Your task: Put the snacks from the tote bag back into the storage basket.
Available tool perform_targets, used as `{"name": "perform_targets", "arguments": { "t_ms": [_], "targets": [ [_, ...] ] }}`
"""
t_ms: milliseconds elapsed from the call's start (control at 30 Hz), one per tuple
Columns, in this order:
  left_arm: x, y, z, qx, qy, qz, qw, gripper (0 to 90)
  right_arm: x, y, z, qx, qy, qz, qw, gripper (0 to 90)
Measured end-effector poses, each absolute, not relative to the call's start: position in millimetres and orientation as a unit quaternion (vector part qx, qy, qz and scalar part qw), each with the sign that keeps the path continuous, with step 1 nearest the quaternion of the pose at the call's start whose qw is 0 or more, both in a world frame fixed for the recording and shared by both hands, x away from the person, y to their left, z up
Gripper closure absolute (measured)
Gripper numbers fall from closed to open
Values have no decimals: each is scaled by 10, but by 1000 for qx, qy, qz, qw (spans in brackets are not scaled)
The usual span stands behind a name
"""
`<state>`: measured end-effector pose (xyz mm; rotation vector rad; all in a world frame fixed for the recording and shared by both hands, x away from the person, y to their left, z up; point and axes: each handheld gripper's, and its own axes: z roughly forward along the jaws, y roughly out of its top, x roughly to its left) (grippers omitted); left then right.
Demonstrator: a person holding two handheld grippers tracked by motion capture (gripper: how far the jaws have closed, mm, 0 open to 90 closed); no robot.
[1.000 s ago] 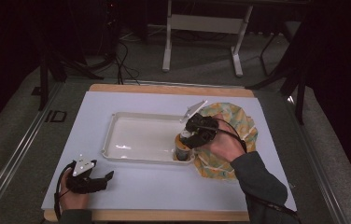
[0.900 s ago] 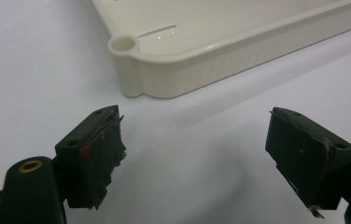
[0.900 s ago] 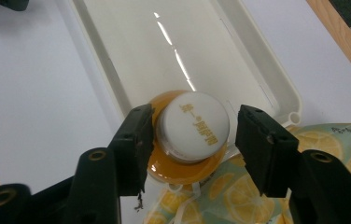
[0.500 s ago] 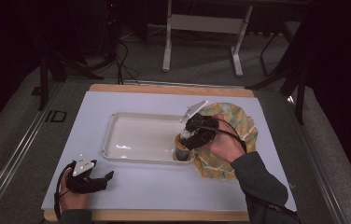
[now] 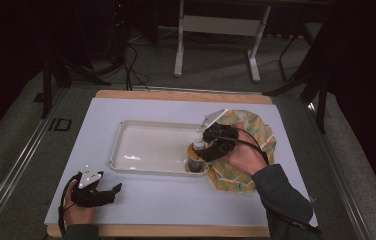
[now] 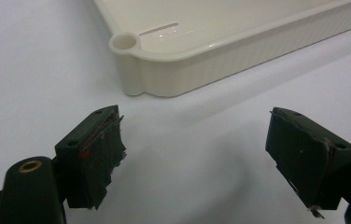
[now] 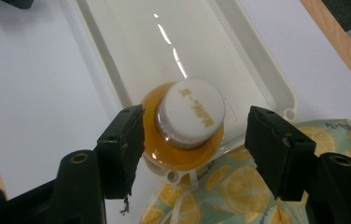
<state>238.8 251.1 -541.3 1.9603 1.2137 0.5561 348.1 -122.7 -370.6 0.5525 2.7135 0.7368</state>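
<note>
bottle (image 7: 187, 128) stands upright in tray (image 5: 141, 150), in the tray's near right corner, hard by the rim. judged: set there on purpose, corner walls keep it from sliding, and the spot sits just beside the bag (image 5: 248, 150) at the tray's right, so a short carry.

look: small, round, amber-orange body, broad white cap w/ yellow lettering; too small to read. cap on.

right gripper (image 7: 194, 140) over it, pointing down. jaws have just been opening, now wide, one each side of bottle w/ clear gaps, pads off it. holds nothing. reads as a release after placing.

bag: lemon-print cloth, lying slack on table (image 5: 151, 107), its edge touching the tray's right corner.

left gripper (image 6: 197, 149) rests on table near the tray's near left corner, apart from it, jaws wide, nothing between. parked, prob. idle.

rest of tray bare and glossy.
</note>
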Motion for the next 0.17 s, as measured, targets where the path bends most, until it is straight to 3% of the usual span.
{"name": "perform_targets", "arguments": {
  "t_ms": [167],
  "targets": [
    [2395, 2512, -5415, 766, 477, 216, 373, 187, 3475, -1271, -3728, 192, 938, 254, 137, 371]
  ]
}}
